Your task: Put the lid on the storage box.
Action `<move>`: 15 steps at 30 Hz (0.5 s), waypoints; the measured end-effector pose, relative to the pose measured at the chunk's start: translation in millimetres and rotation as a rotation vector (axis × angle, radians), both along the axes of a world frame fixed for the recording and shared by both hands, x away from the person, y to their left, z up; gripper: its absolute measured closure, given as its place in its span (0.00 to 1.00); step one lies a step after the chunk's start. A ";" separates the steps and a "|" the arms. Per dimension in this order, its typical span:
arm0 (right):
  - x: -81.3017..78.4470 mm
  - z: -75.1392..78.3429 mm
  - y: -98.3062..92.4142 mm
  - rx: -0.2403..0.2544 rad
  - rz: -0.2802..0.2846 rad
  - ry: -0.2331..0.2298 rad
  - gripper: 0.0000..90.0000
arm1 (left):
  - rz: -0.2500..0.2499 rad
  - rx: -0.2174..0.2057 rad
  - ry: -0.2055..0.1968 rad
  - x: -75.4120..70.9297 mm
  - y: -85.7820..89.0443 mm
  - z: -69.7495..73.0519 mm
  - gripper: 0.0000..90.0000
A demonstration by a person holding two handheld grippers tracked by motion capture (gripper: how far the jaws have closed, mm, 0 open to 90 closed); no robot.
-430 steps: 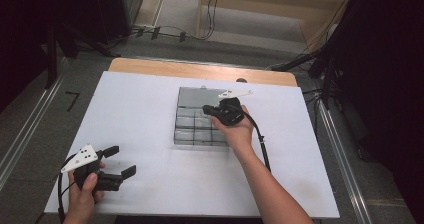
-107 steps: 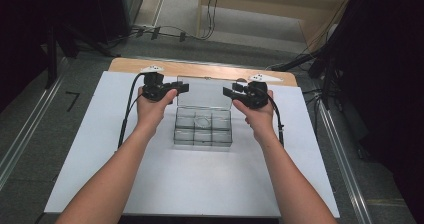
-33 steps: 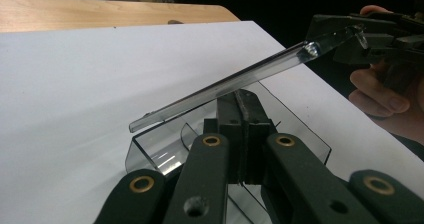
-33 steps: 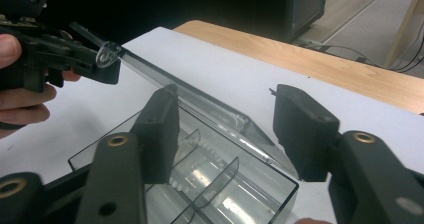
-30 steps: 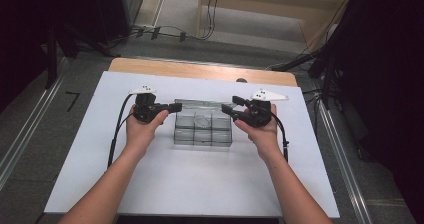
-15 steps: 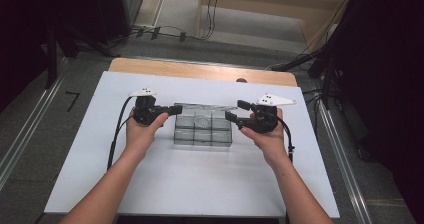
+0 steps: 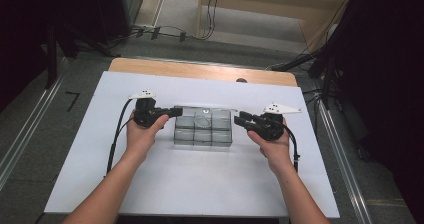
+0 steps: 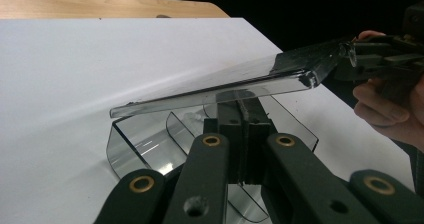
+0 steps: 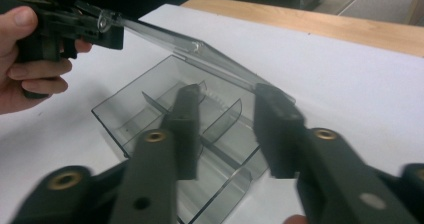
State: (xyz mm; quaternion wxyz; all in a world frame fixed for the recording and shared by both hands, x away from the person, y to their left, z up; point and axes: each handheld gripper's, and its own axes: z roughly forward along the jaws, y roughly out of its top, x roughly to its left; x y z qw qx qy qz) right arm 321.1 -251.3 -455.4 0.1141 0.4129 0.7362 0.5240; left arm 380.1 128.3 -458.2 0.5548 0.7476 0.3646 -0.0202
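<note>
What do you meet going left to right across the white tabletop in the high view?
Left gripper's trailing cable → left gripper, shut on the clear lid's edge → clear compartment box → right gripper, jaws apart beside the box → right gripper's cable, all on the white table.

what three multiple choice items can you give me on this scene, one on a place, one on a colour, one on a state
1. Where does the clear box stand?
A on the white table top
B on the floor
C on the wooden strip

2. What colour are the jaws of the left gripper?
A red
B black
C white

3. How is the lid?
A shut flat on the box
B lying on the table beside the box
C lifted, tilted over the box

1 A: the high view shows it mid-table.
2 B: the left gripper view shows black jaws.
3 C: the left gripper is shut on its edge and it slants above the box.
</note>
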 end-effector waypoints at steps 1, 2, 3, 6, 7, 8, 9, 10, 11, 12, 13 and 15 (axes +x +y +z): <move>0.1 -1.6 1.0 -0.005 0.000 0.002 0.76 | -0.002 0.002 0.000 -0.5 -0.1 -0.2 1.00; 0.0 -2.9 2.4 -0.011 -0.006 0.012 0.78 | -0.003 0.001 0.000 -1.0 -0.1 -0.5 1.00; 0.2 -4.3 3.6 -0.015 -0.007 0.018 0.82 | -0.003 0.001 0.000 -1.7 0.0 -0.6 1.00; 0.5 -8.2 7.1 -0.008 -0.004 0.035 0.88 | -0.003 -0.002 0.001 -3.5 0.4 -1.4 1.00; 0.7 -8.7 8.0 -0.008 -0.004 0.036 0.89 | -0.004 0.001 0.000 -3.8 0.8 -1.5 1.00; 0.9 -9.2 8.8 -0.010 -0.003 0.035 0.91 | -0.004 0.000 0.001 -4.5 1.2 -1.8 1.00; 0.7 -9.8 10.0 -0.006 -0.006 0.038 0.93 | -0.003 -0.003 0.000 -4.9 1.5 -2.2 1.00; 0.7 -10.3 10.8 -0.006 -0.005 0.036 0.94 | -0.002 -0.004 0.002 -5.4 1.7 -2.4 1.00; 0.5 -10.6 11.4 -0.006 -0.003 0.038 0.94 | -0.003 -0.003 0.002 -6.1 2.3 -2.7 1.00; 0.4 -11.2 12.4 -0.006 -0.003 0.036 0.95 | -0.003 -0.005 0.003 -6.6 2.5 -3.0 1.00; 0.1 -11.9 13.2 -0.007 -0.004 0.034 0.95 | -0.005 -0.006 0.005 -7.2 2.7 -3.4 1.00; -0.6 -13.1 14.2 -0.004 -0.008 0.036 0.96 | -0.004 -0.006 0.003 -8.3 2.9 -3.9 1.00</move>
